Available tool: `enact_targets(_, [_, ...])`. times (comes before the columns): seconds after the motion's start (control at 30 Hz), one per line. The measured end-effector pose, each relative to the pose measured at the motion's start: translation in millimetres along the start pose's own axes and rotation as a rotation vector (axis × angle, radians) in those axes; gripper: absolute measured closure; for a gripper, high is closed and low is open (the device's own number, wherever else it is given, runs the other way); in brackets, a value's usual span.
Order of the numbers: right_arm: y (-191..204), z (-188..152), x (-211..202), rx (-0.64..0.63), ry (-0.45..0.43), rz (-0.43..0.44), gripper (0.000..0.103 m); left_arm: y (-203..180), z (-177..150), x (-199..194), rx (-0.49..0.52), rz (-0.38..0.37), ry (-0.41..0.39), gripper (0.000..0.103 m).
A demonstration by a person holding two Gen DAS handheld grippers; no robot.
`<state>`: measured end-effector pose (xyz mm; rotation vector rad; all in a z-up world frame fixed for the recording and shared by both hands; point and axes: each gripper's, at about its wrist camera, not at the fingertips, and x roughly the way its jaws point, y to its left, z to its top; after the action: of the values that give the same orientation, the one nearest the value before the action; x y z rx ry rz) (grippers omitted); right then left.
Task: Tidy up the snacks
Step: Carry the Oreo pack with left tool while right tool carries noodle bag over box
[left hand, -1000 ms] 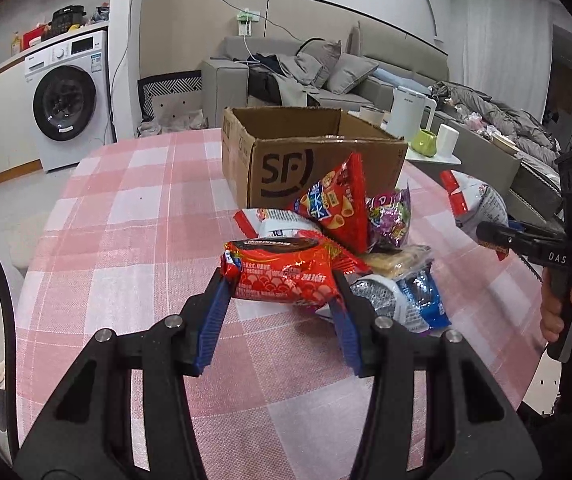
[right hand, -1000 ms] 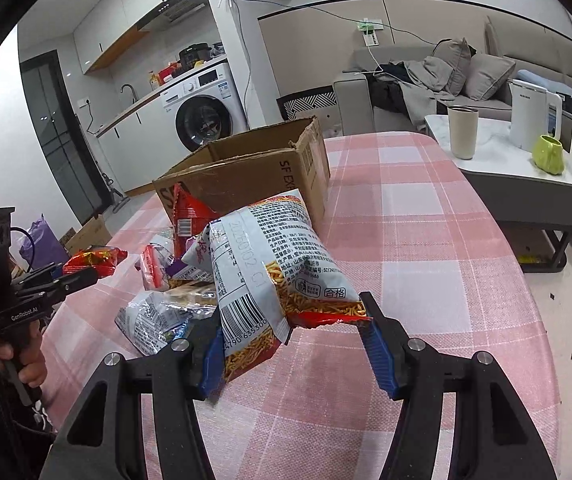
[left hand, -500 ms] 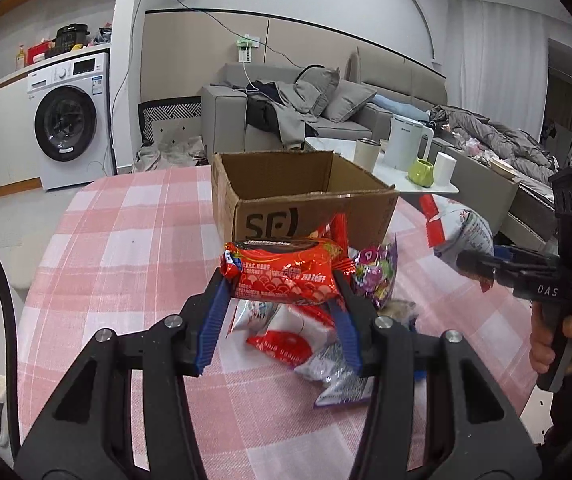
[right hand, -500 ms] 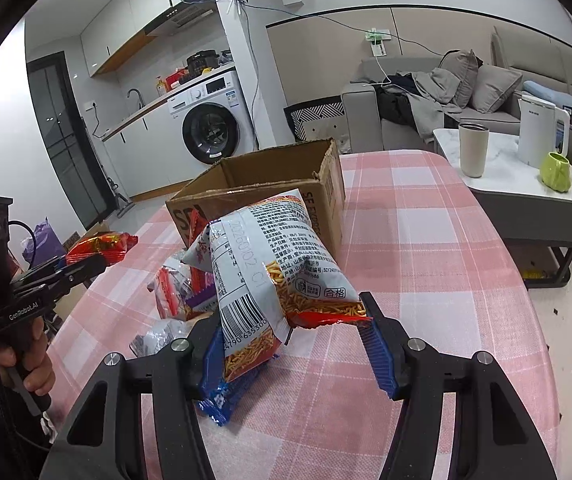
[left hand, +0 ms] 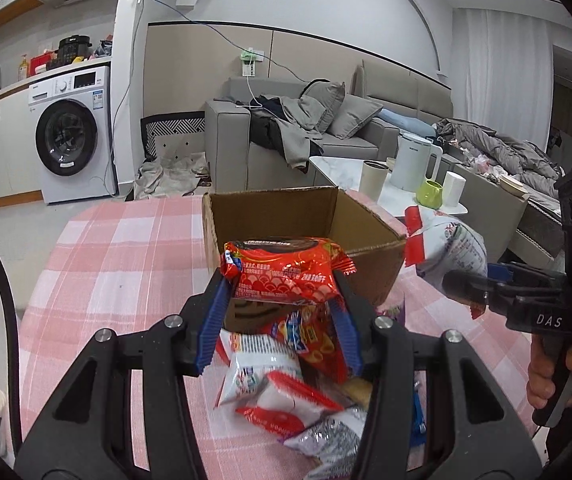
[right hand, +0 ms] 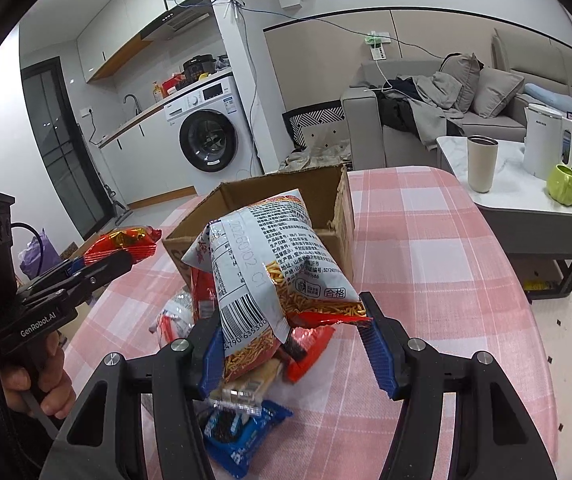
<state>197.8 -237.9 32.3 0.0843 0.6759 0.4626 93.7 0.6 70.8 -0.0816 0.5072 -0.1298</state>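
Note:
My left gripper is shut on a red snack packet and holds it raised just in front of the open cardboard box. My right gripper is shut on a white and red noodle snack bag, also held up near the box. A pile of loose snack packets lies on the pink checked tablecloth below both grippers. The right gripper with its bag shows at the right of the left wrist view. The left gripper with the red packet shows at the left of the right wrist view.
A blue cookie packet and a red packet lie under the right gripper. A low white side table with a cup, kettle and green mug stands beyond the table's right edge. A sofa and a washing machine stand behind.
Both grippers have risen and moved toward the box with their packets held. The snack pile now lies lower in both views and the box opening shows more.

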Motion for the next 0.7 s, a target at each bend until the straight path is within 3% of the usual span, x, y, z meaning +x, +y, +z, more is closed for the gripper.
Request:
enact_targets(0.3, [3.0, 31.3, 24.9, 0.011, 0.004, -0.011, 0.042, 1.4, 23.7, 40.2, 0.007, 0.030, 0.005, 0.056])
enact_targets(0.7, [4.8, 52.6, 58.5, 0.033, 0.022, -0.025, 0.042, 9.3, 32.3, 87.9, 0.004, 0.077, 0.028, 0.056])
